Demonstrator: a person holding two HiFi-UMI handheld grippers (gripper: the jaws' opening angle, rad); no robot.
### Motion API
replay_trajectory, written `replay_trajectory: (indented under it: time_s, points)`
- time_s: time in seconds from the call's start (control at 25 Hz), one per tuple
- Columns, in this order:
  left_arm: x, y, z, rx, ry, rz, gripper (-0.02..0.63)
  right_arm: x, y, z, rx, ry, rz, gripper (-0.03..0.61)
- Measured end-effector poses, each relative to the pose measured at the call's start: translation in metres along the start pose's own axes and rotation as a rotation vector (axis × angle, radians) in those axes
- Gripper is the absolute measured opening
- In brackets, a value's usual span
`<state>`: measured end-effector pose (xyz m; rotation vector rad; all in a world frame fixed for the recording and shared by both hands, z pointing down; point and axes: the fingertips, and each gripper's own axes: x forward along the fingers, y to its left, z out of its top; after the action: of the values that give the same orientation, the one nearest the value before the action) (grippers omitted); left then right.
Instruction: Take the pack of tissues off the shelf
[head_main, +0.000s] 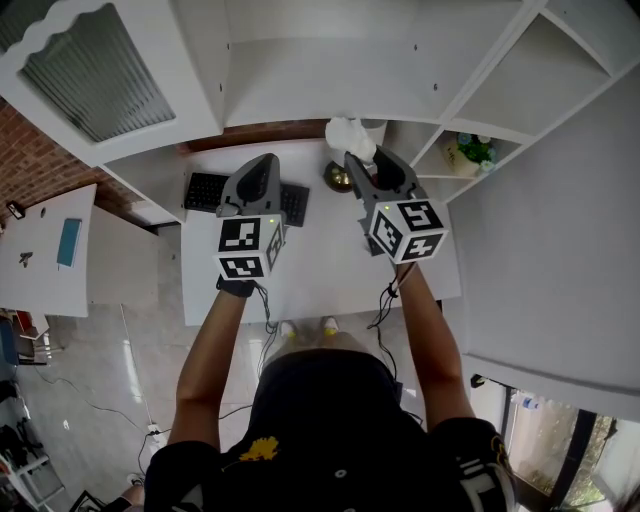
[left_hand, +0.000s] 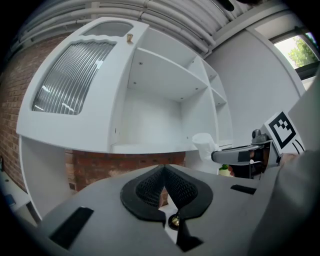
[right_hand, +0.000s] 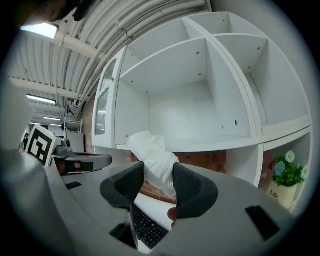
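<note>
The pack of tissues (head_main: 350, 135) is a crumpled white soft bundle, and my right gripper (head_main: 360, 160) is shut on it. In the right gripper view the pack (right_hand: 152, 157) sticks up between the two dark pads, in front of the empty white shelf (right_hand: 200, 120) and clear of its boards. My left gripper (head_main: 265, 165) hovers beside it on the left, shut with its pads touching and nothing in them (left_hand: 163, 170). The left gripper view shows the pack (left_hand: 205, 145) at the tip of the right gripper, off to the right.
A white desk (head_main: 320, 270) lies below with a black keyboard (head_main: 205, 190) and a small brass object (head_main: 337, 178). A potted flower (head_main: 470, 152) stands in a cubby on the right. A cabinet door with ribbed glass (head_main: 95, 75) is at the left.
</note>
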<state>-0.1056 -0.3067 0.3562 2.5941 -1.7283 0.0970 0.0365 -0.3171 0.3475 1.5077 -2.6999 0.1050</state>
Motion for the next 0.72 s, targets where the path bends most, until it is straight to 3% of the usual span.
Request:
replay_trajectory:
  time_s: [0.72]
  points:
    - [-0.02, -0.013, -0.09, -0.033, 0.13, 0.013, 0.018, -0.013, 0.015, -0.109, 0.106, 0.173, 0.023, 0.183]
